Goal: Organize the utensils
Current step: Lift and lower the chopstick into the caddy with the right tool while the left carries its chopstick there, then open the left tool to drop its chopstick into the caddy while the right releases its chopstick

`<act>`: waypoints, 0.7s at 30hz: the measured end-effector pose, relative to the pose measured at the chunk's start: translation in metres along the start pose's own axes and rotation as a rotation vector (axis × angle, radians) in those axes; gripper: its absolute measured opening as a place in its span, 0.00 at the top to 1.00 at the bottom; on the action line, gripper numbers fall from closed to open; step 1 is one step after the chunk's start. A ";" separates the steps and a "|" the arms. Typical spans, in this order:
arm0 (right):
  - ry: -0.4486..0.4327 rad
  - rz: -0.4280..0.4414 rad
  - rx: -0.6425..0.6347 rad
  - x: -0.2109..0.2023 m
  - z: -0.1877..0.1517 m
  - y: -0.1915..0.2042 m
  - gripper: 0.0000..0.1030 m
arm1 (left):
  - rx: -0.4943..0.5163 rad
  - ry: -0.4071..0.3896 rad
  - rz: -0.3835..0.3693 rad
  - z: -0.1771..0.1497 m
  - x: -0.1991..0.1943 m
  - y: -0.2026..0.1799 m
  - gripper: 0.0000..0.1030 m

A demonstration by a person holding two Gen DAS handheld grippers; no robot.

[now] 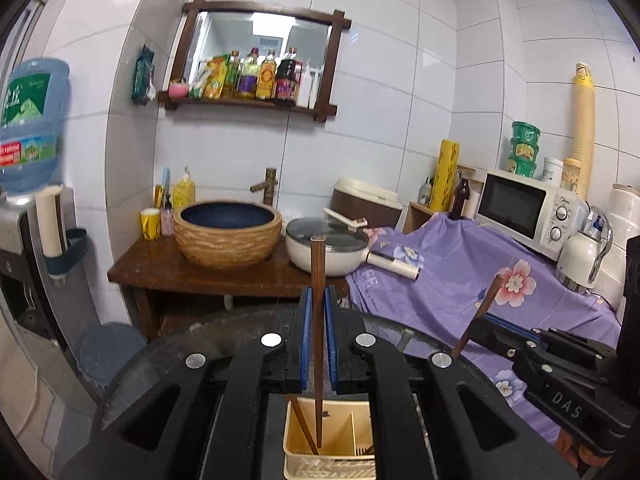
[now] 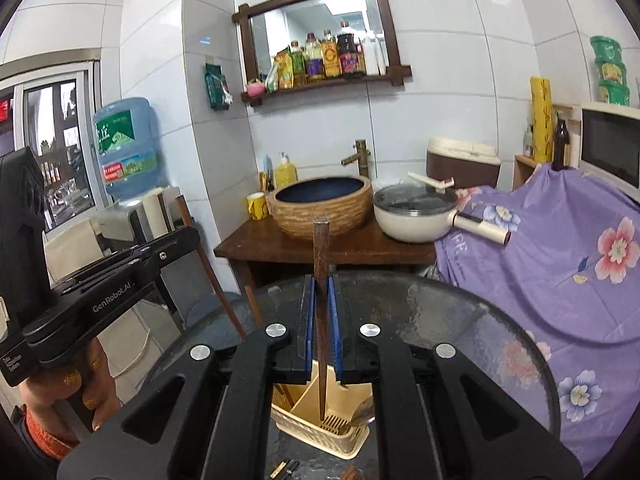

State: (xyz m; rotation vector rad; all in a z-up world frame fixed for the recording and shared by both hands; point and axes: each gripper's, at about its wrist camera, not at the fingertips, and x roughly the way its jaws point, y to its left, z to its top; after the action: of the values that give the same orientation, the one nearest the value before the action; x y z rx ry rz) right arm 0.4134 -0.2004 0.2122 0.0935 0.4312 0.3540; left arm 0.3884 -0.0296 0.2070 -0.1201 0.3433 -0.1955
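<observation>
Chopsticks: one standing near-vertical in the left gripper, one likewise in the right gripper, both jaws clamping mid-shaft, tips hanging over the beige utensil basket just below.

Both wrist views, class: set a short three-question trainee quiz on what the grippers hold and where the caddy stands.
1. True or false: the left gripper is shut on a wooden chopstick.
2. Multiple choice: the beige utensil caddy stands on A) the wooden sink stand, B) the glass table, C) the purple floral cloth.
3. Fill in: the right gripper holds its chopstick roughly ____, lower tip inside the caddy.

Key: 1 true; 2 B; 3 upright.
</observation>
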 end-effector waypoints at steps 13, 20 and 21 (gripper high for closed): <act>0.071 -0.022 -0.010 0.033 -0.045 -0.002 0.93 | -0.007 0.132 0.008 -0.058 0.035 0.014 0.94; 0.064 -0.039 -0.010 0.033 -0.046 -0.005 0.92 | -0.008 0.151 0.011 -0.068 0.041 0.017 0.94; 0.063 -0.042 -0.011 0.033 -0.046 -0.005 0.92 | -0.008 0.151 0.012 -0.068 0.041 0.017 0.94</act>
State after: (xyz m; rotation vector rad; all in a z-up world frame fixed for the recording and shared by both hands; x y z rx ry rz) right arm 0.4235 -0.1923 0.1569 0.0628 0.4925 0.3184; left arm 0.4057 -0.0269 0.1281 -0.1112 0.4956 -0.1919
